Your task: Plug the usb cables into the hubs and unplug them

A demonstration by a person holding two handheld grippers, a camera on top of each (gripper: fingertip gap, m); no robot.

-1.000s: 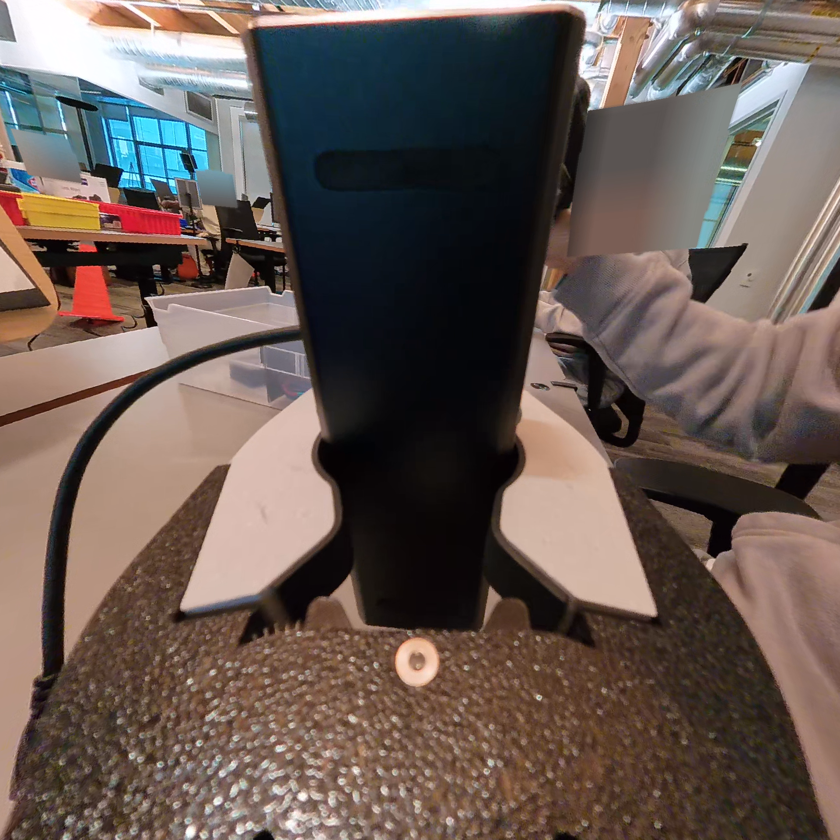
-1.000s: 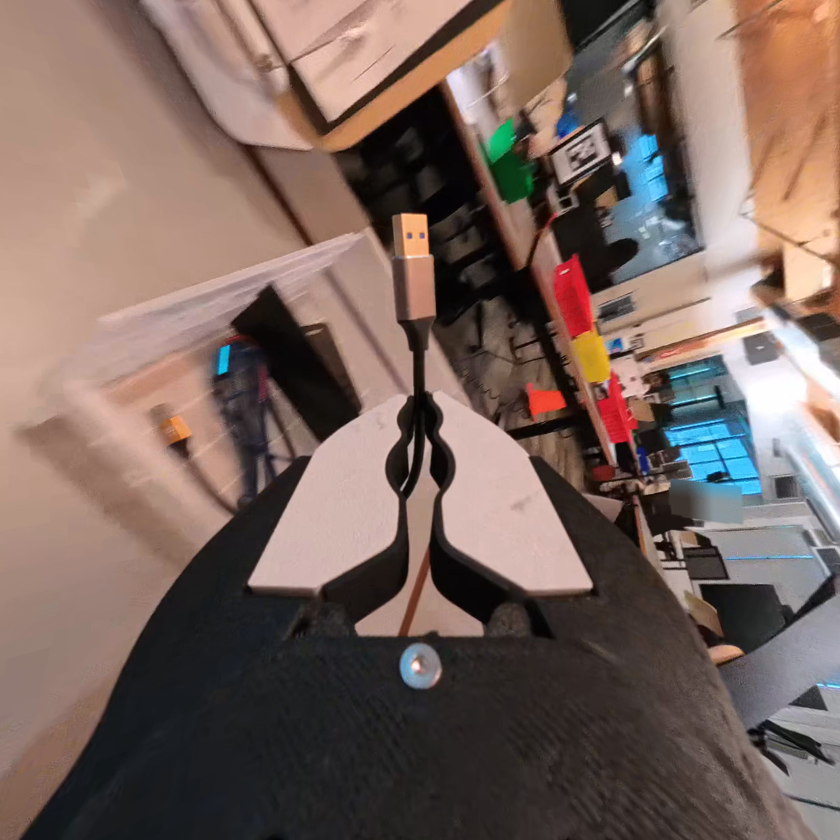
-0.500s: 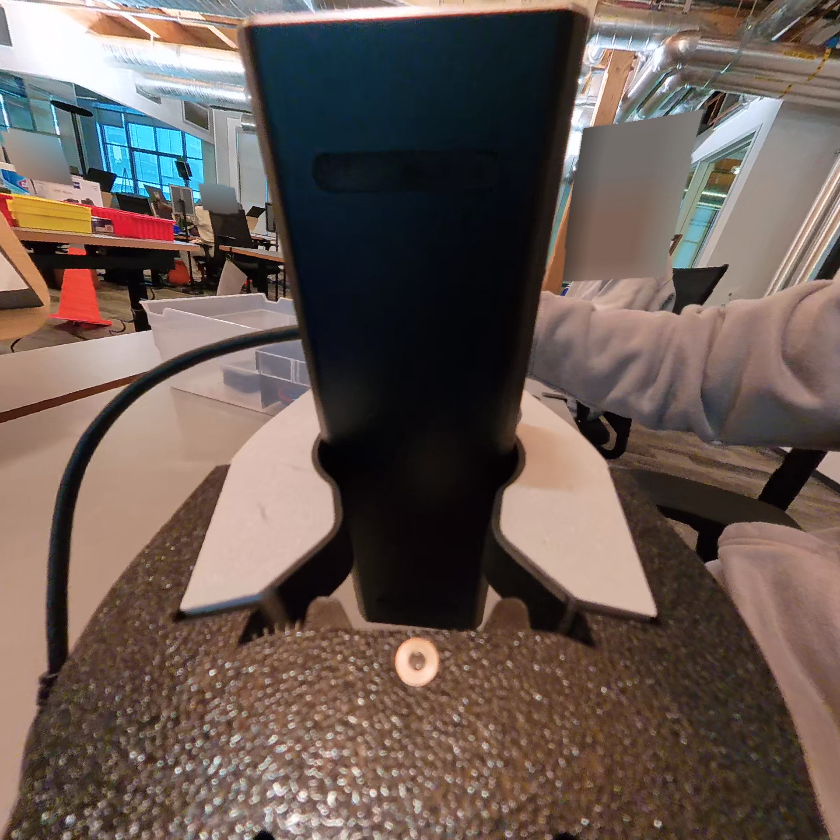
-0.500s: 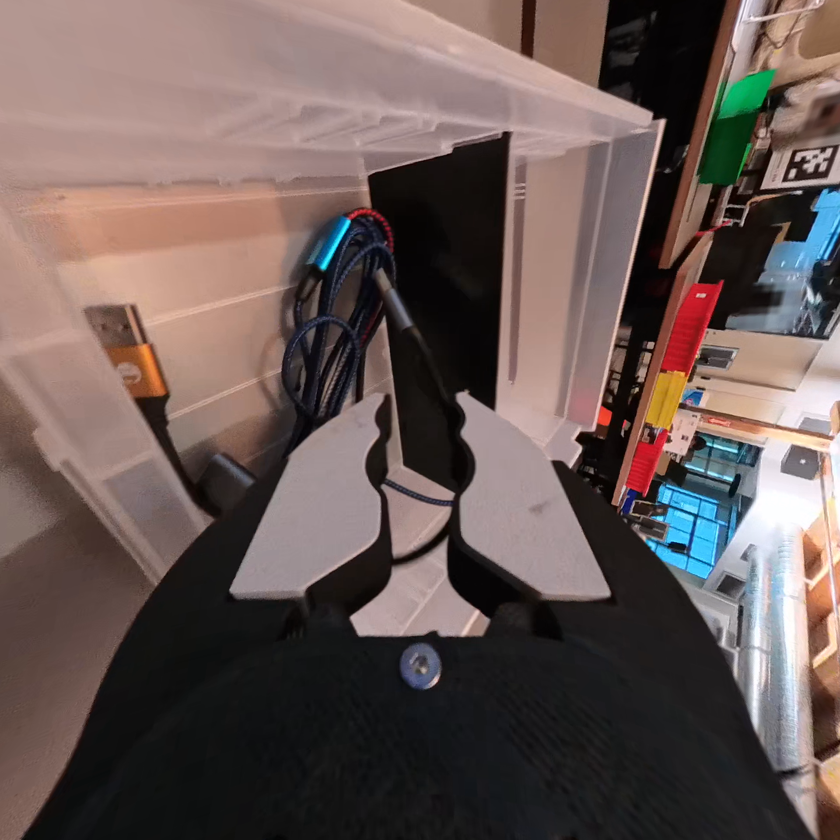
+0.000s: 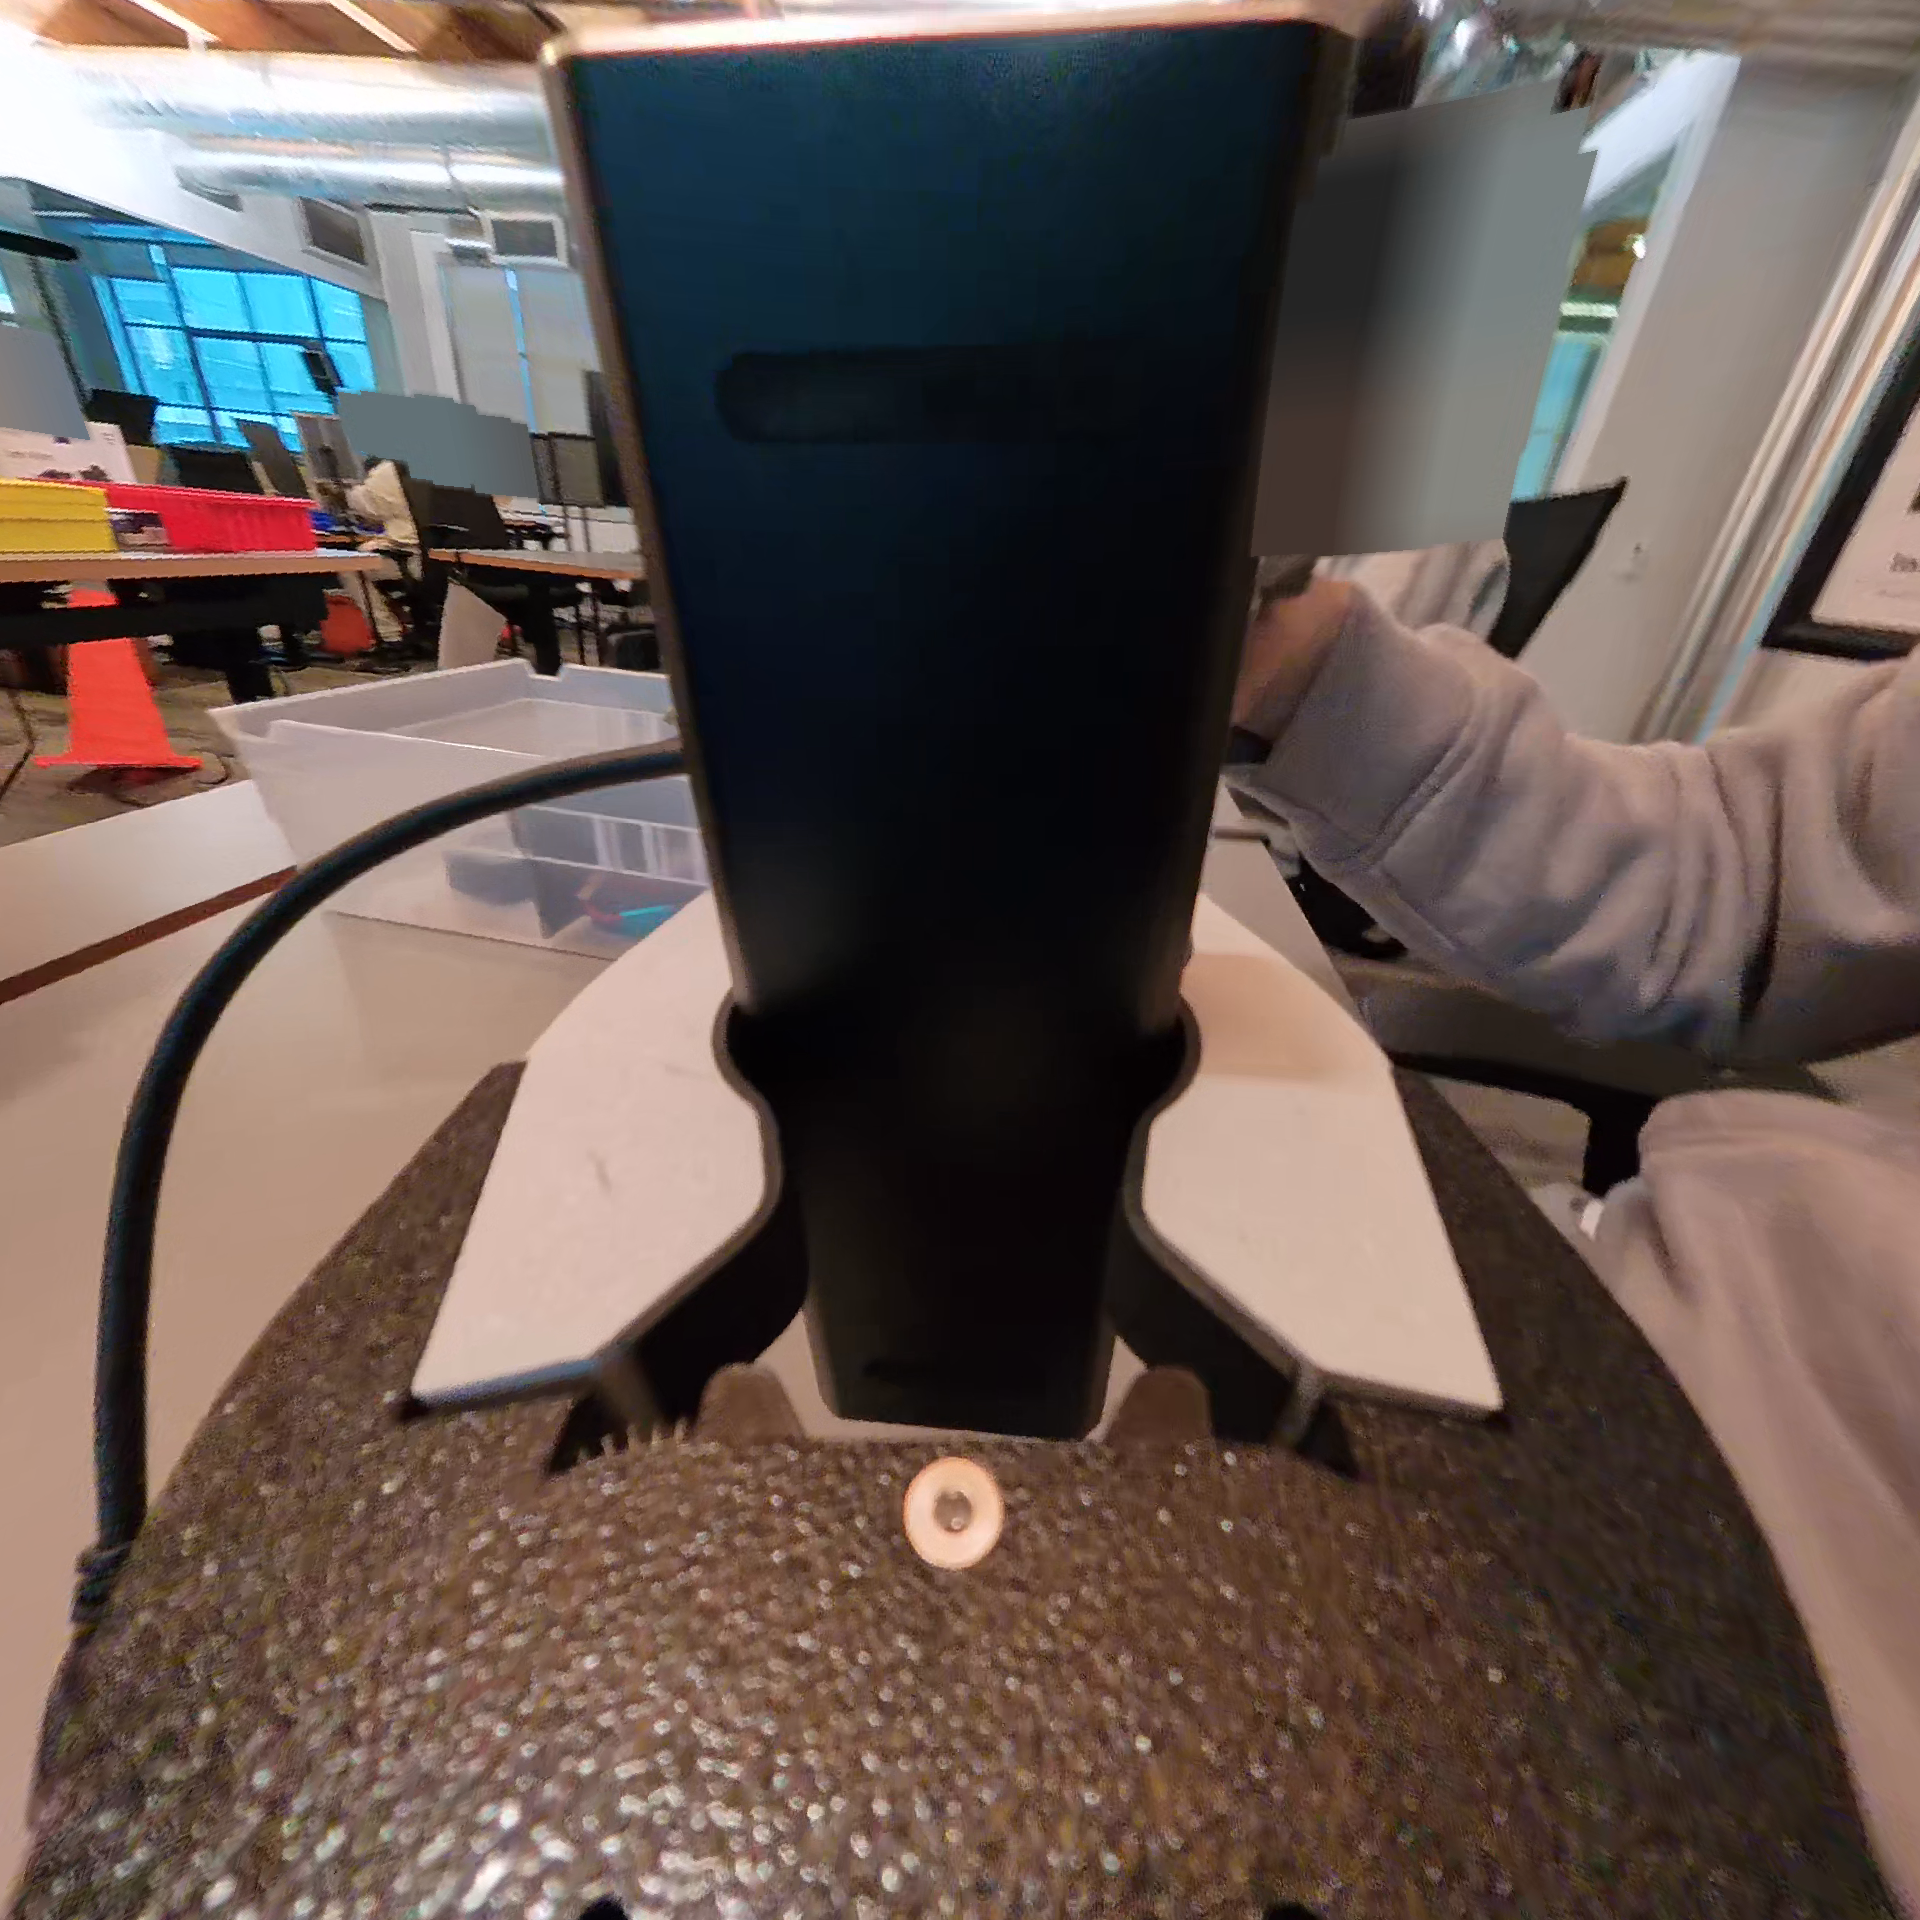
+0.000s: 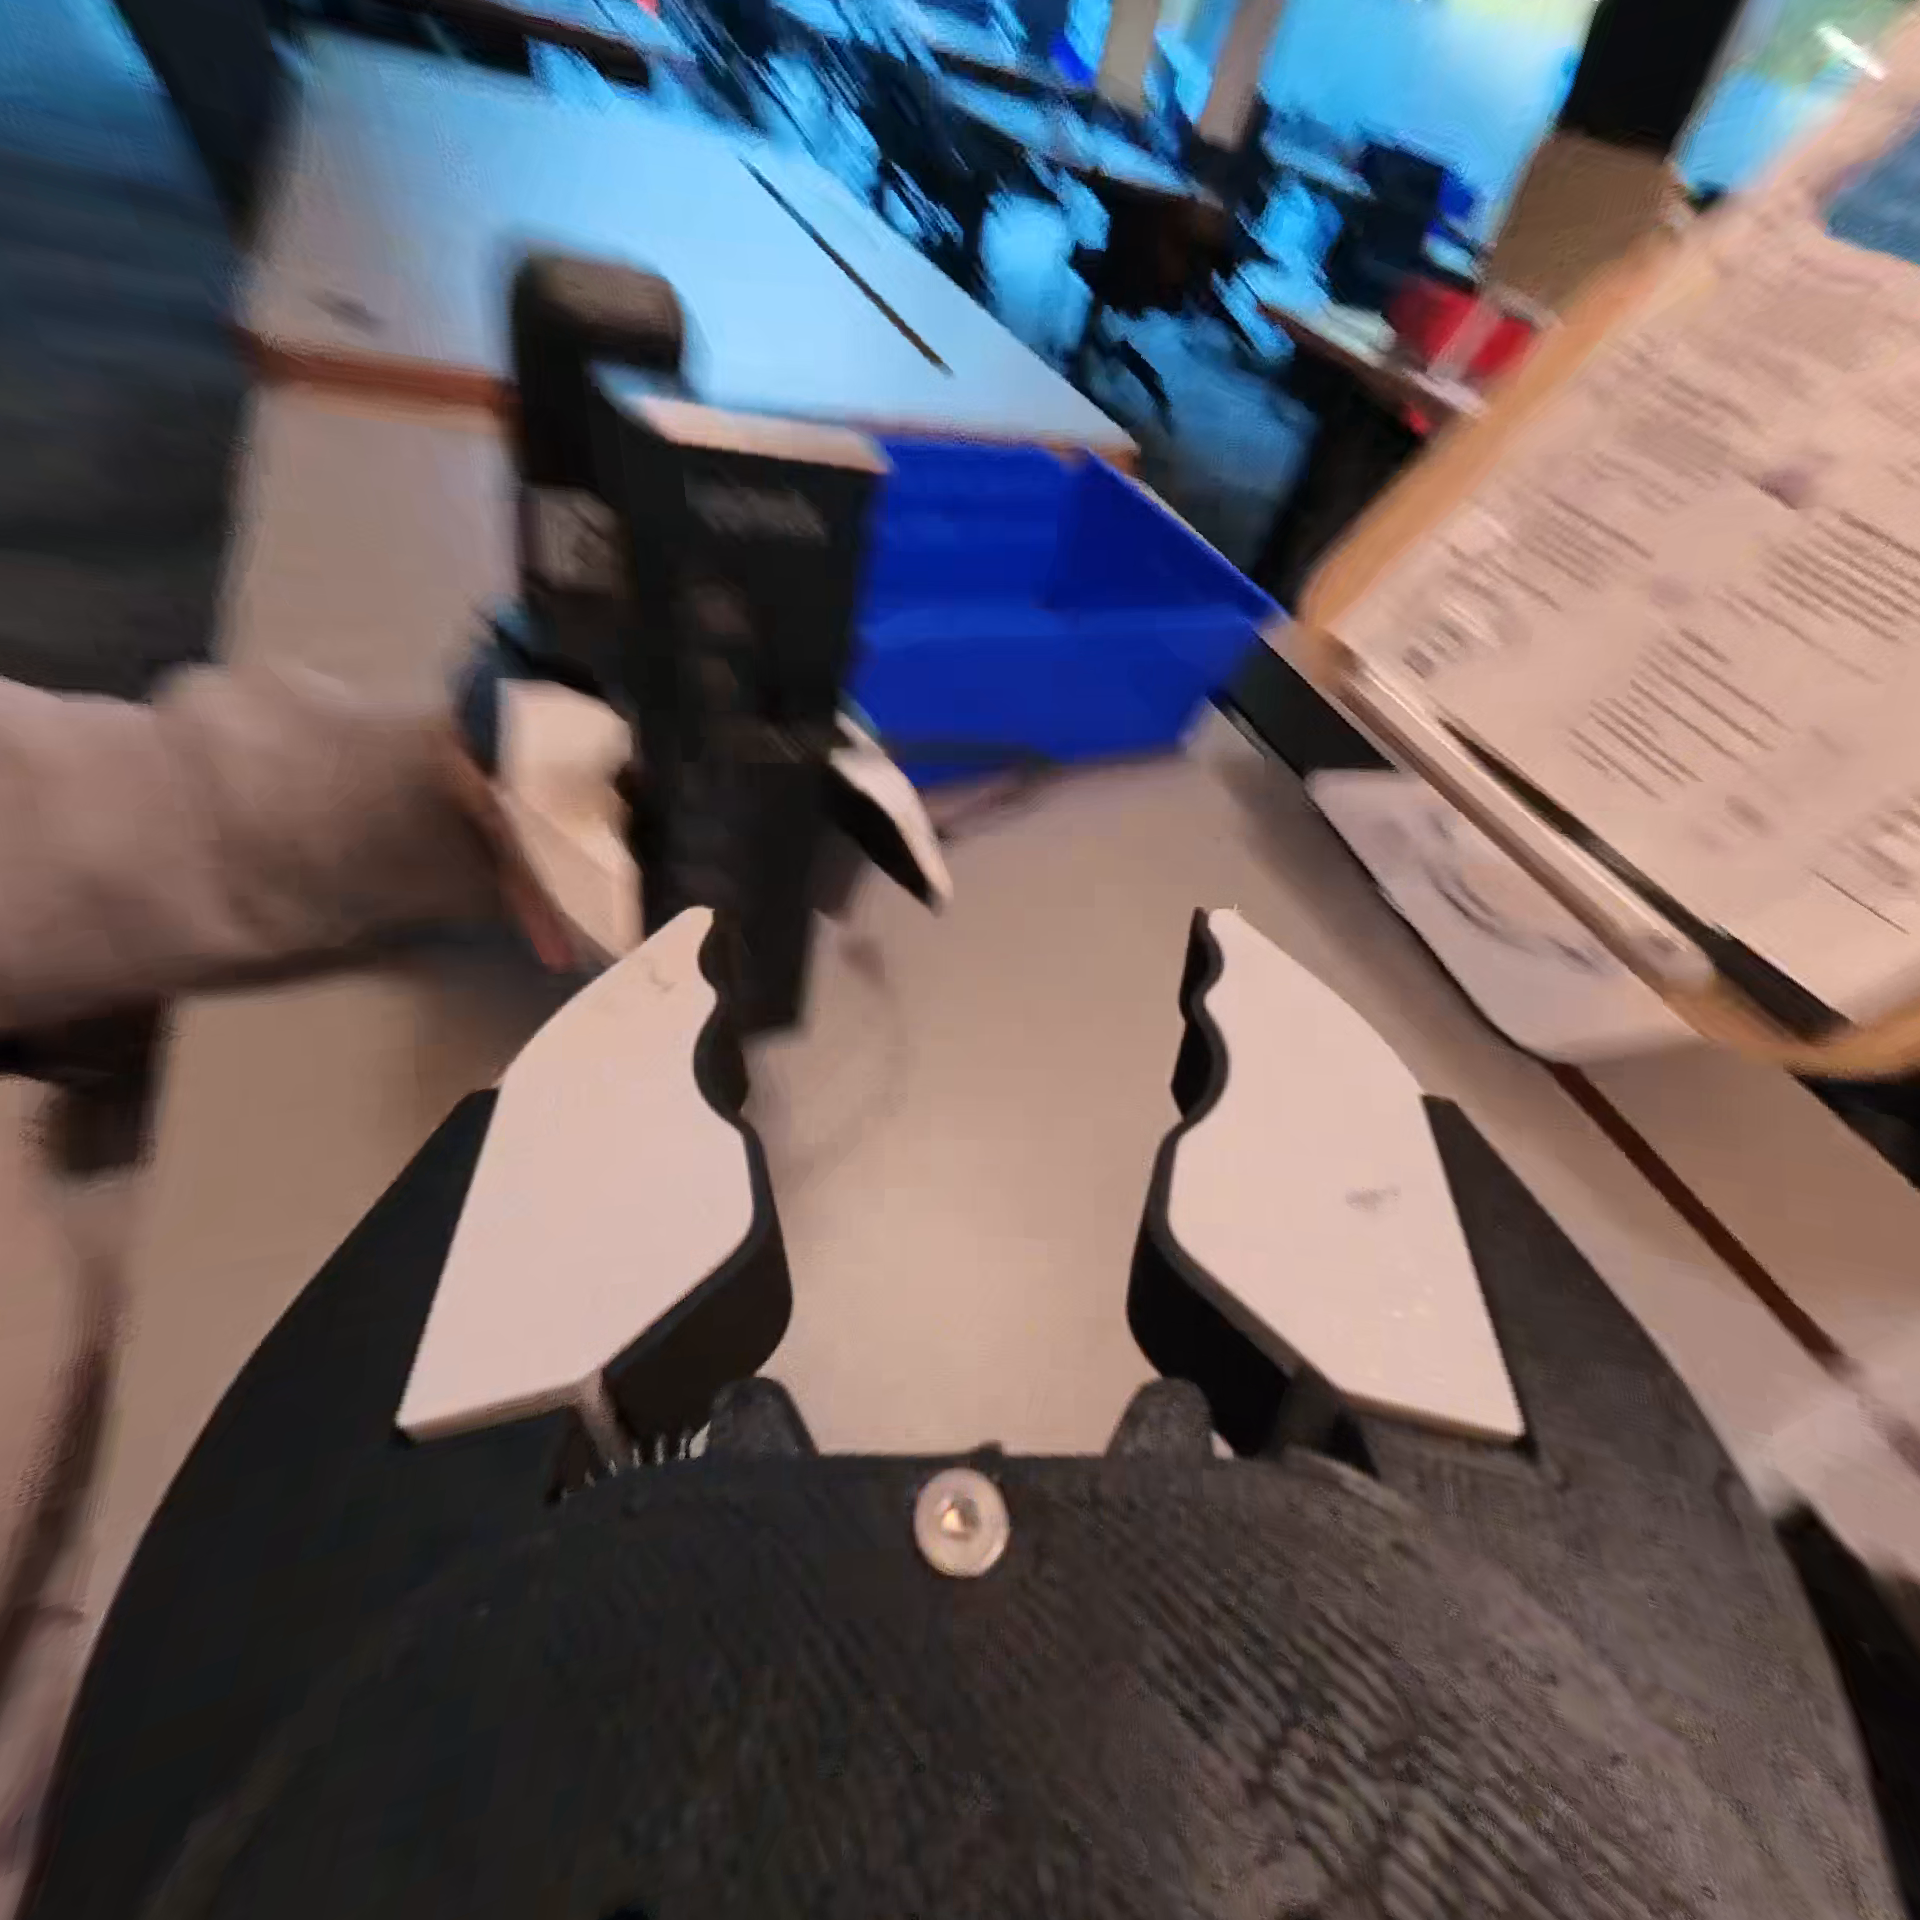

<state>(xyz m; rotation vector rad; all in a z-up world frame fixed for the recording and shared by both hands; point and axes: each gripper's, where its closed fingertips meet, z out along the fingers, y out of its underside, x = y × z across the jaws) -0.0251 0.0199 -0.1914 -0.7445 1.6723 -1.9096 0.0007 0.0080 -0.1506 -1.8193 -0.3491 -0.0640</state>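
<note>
My left gripper (image 5: 956, 997) is shut on a tall black USB hub (image 5: 935, 520) and holds it upright above the table. The hub's black cable (image 5: 156, 1091) arcs out to the left and down past the gripper body. My right gripper (image 6: 951, 925) is open and empty above the beige table (image 6: 987, 1039). In the blurred right wrist view the left gripper (image 6: 727, 790) shows farther off with the black hub (image 6: 727, 623) standing in its fingers. No loose USB cable is in either gripper.
A clear plastic bin (image 5: 468, 800) with cables inside stands on the table behind the hub. A blue bin (image 6: 1039, 603) sits beyond the left gripper. A tilted board with a printed sheet (image 6: 1662, 520) stands at the right. A person's grey sleeve (image 5: 1558, 831) reaches across.
My right gripper let go of the silver-plug USB cable in the clear bin, opened, and swung away towards the left gripper. The left gripper kept hold of the hub, nearly still.
</note>
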